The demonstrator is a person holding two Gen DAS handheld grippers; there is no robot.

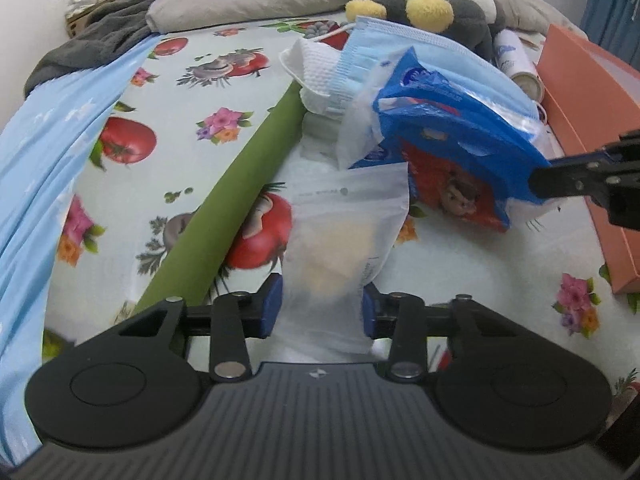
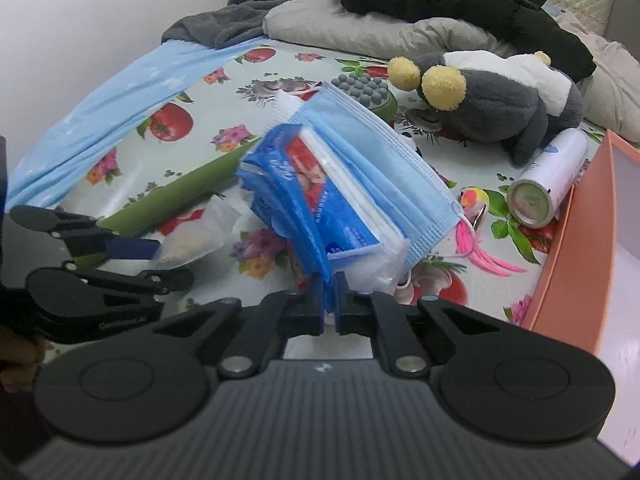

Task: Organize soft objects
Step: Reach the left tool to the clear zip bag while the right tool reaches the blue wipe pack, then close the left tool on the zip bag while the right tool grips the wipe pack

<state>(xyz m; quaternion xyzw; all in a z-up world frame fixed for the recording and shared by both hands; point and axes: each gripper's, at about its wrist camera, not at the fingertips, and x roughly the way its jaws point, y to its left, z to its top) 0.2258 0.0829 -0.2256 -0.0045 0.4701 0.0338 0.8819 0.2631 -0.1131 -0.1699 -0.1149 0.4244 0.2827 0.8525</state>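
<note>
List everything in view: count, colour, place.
tissue pack: 1, blue and red, lifted in right gripper
face mask: 1, light blue, draped over the pack
white pouch: 1, between left gripper's pads
green roll: 1, lying left of pouch
plush toy: 1, grey, white, yellow, far right on bed
spray can: 1, white, lying beside box
box: 1, orange, right edge
pillow: 1, grey, far end
left gripper: black, blue pads
right gripper: black, shut on pack

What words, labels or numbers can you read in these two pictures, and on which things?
None can be read.
Blue tissue pack: white print, too blurred.
White pouch: small grey print, too small.
Spray can: pale blue marks, unreadable.
</note>
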